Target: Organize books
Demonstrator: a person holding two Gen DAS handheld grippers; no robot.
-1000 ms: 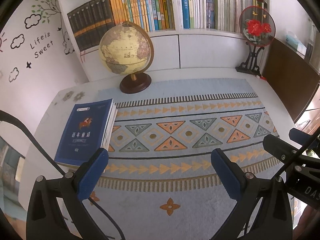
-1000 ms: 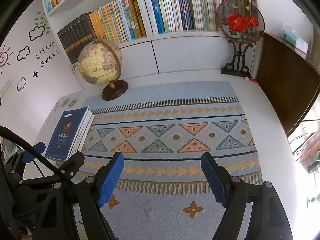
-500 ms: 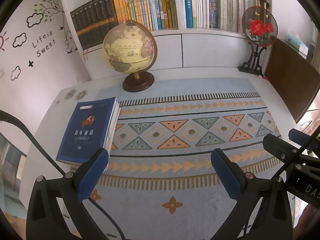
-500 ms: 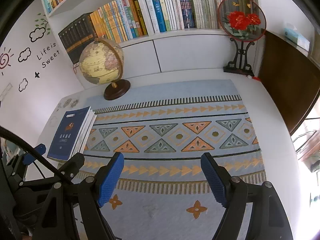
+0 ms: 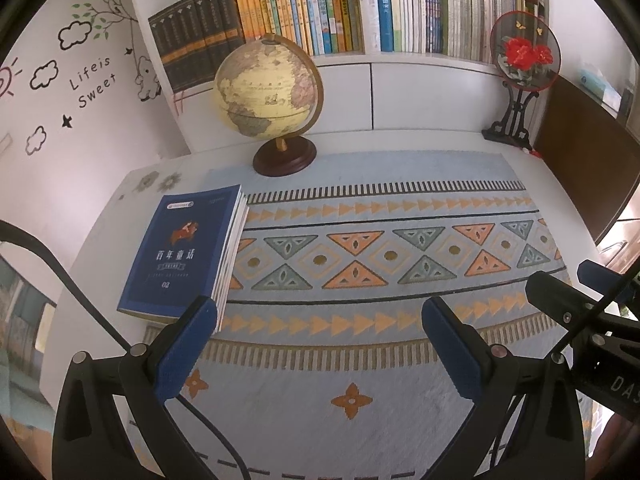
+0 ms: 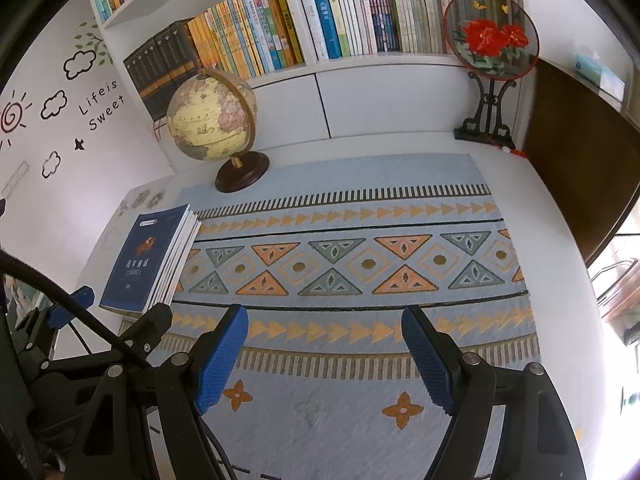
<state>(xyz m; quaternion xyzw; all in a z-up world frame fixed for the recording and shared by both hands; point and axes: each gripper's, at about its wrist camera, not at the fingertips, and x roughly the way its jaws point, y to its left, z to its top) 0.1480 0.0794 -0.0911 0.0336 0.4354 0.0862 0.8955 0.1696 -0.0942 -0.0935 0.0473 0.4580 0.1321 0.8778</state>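
two grippers wide apart over the mat, books stacked at its left edge

from the left wrist view i see my left gripper (image 5: 320, 322) with its blue-padded fingers (image 5: 188, 350) spread apart, nothing between them but the patterned blue-grey woven table mat (image 5: 360, 360) with orange and grey triangles. the stack of thin paperback books with a dark blue top cover (image 5: 182, 256) lies flat at the mat's left edge, partly on the white tabletop (image 5: 104, 248), spines away from the mat and page edges toward it. the near corner of the stack sits just beyond my left pad; i can't tell if they touch. behind the stack stands a cream-coloured globe on a round dark wood base (image 5: 268, 92), and farther back a white bookshelf filled with upright books (image 5: 360, 12). a round red-flower embroidered fan on a black stand (image 5: 524, 52) sits at the far right corner. part of my right gripper (image 5: 580, 304) shows at the right edge.

from the right wrist view my right gripper (image 6: 324, 344) also has its jaws standing wide, empty, over the mat (image 6: 340, 400). the book stack (image 6: 148, 258) lies well to the left of it, near the left gripper (image 6: 80, 320) whose black frame fills the lower left. the globe (image 6: 212, 116), shelf (image 6: 340, 12) and fan (image 6: 490, 36) stand behind.
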